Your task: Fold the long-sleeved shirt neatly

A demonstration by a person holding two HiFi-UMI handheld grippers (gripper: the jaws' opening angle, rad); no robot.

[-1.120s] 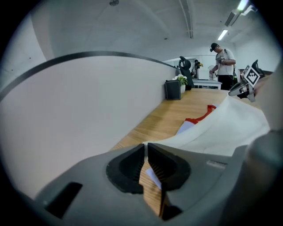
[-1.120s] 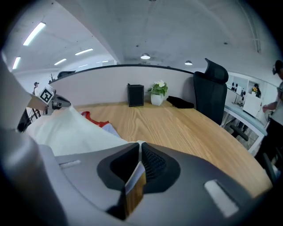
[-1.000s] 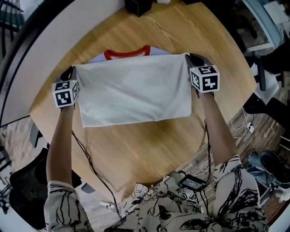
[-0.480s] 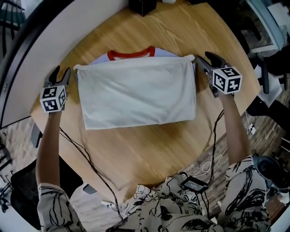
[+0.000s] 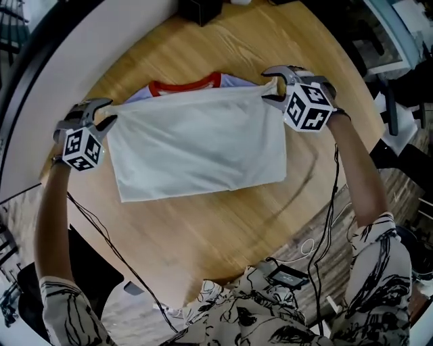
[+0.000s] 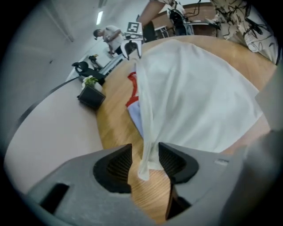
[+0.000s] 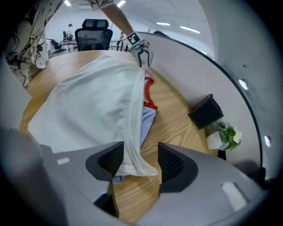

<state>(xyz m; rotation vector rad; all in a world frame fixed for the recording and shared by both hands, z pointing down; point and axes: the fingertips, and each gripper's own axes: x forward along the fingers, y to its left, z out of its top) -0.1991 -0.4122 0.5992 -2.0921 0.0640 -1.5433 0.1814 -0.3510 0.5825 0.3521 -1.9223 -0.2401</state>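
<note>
A person stands at a round wooden counter (image 5: 223,223) with a white shirt (image 5: 203,145) lying in the middle, already folded to a flat rectangle, its red collar (image 5: 186,86) peeking out at 12 o'clock. A second ago both hand-held grippers were clamped on the two far corners. They then let go and swung outward, and now they are back at the same corners with the wrists rolled over. The left hand-held gripper (image 5: 107,113), at 10 o'clock of the shirt, has the far left corner hanging loose between its jaws, which stand partly apart and are closing but not yet pinching the cloth. The right hand-held gripper (image 5: 266,86), at 2 o'clock, has the far right corner draped against one pad. Its jaws are wide and opening, so it has no hold either. This looks like a change of grip ahead of the next fold, with the shirt lying free on the wood for now. The shirt's near edge runs fairly straight, well back from the counter's rim. The broadest bare wood is at 6 o'clock, toward the person, so a fold that way has room. At 12 o'clock a black box (image 5: 196,10) sits near the far rim, well apart from the collar. A pale curved wall closes in from 9 to 11 o'clock.
</note>
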